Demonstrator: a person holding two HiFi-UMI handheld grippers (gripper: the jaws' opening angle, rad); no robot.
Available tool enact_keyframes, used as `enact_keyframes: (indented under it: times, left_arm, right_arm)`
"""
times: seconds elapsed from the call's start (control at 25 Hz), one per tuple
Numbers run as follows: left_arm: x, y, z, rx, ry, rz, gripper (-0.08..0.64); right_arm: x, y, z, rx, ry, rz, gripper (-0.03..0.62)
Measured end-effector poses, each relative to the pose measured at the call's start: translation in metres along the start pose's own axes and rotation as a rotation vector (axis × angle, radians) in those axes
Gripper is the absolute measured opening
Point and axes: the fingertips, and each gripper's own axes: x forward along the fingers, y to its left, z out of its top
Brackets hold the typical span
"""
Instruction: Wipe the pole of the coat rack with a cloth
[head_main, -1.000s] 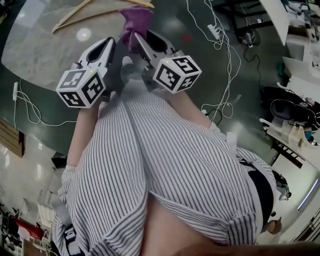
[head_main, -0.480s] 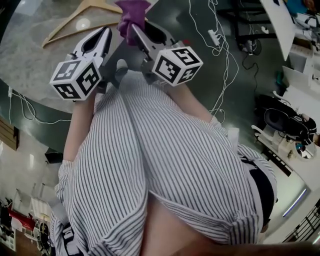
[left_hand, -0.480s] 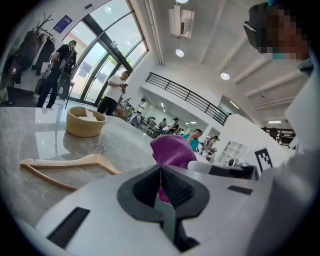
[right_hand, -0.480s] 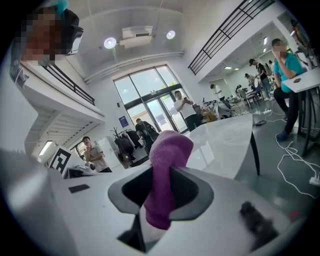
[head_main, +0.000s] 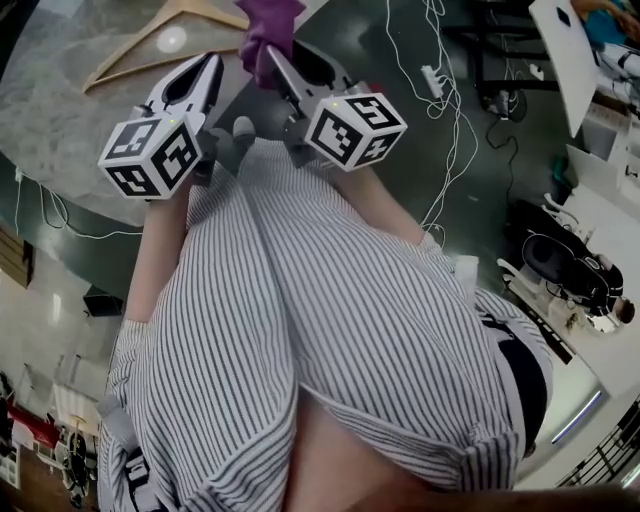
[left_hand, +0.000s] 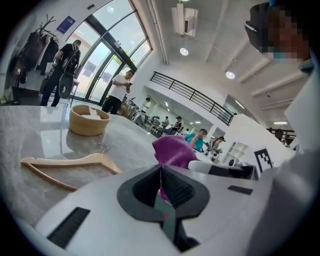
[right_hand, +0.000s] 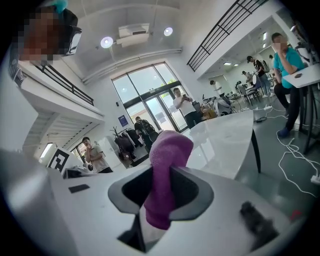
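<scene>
The right claw (right_hand: 161, 172) is clamped on a purple cloth (right_hand: 169, 150), whose bunched end sticks up past its tips. Close at its left side, the left claw (left_hand: 161, 170) has its jaws pressed together with nothing between them, and the cloth shows just beyond its tips. A marble table (head_main: 60, 110) lies ahead of both claws. On it, a wooden hanger (left_hand: 70, 162) lies ahead and left of the left claw, with a round basket (left_hand: 89, 120) farther off. A coat rack (right_hand: 126, 140) hung with dark coats stands far ahead of the right claw, well apart from the cloth.
</scene>
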Motion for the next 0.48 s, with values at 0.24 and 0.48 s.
enact_keyframes:
  times: [0.24,0.48]
  left_arm:
    - [0.0,0.006,0.003,0.007,0.008,0.017,0.015]
    - [-0.006,0.025,0.003,-0.013,0.043,0.033,0.015]
  right_arm:
    - [0.003,-0.005,-0.001,0.024,-0.004,-0.03,0.106]
    - [0.014,-0.005,-0.007,0.034,0.017,-0.087,0.106]
